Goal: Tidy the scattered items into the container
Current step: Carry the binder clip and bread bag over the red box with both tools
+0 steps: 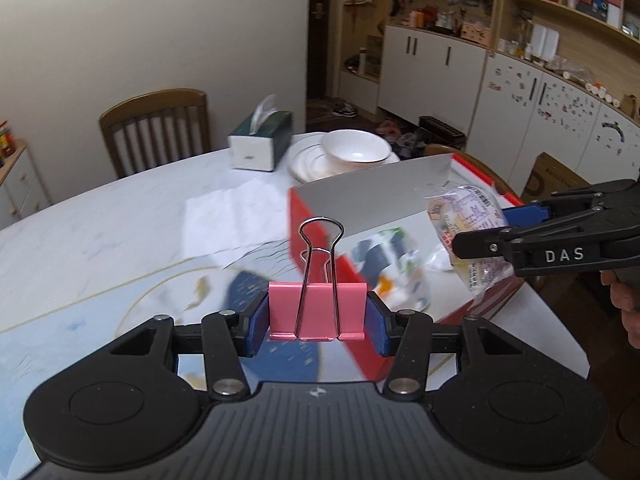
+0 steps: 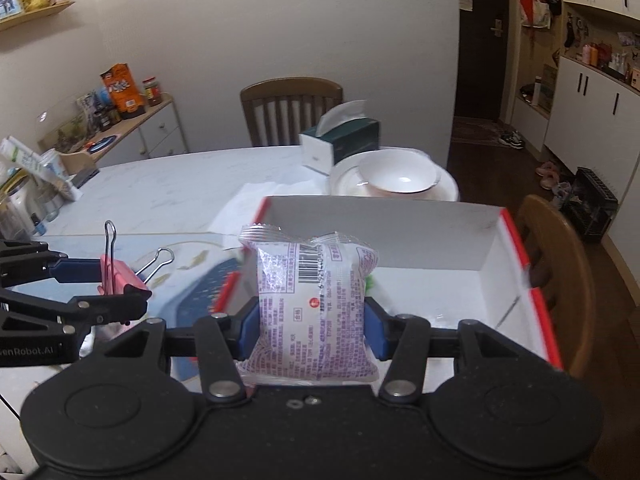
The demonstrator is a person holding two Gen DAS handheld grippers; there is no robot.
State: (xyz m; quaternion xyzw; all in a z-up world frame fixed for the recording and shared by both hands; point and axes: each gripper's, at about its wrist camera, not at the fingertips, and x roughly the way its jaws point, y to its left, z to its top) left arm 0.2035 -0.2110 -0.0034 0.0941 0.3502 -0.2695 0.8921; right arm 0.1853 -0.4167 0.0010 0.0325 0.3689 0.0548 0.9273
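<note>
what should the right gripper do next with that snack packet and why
Probably open the jaws and drop it: the right gripper holds the snack packet over the open red-and-white box. The left gripper still has its pink binder clip to deliver.

Two handheld grippers work side by side above the table. The left gripper (image 1: pixel 318 316) is held level, its blue-padded fingers (image 1: pixel 258 320) pressed against both sides of a pink binder clip (image 1: pixel 317 307), the clip's wire handles standing upright. To its right, the right gripper (image 2: pixel 312 326) clamps a clear snack packet (image 2: pixel 314 308) between its own blue pads, the packet upright in the grip. Part of the person's right hand (image 1: pixel 626 304) shows behind that gripper at the scene's right edge.
</note>
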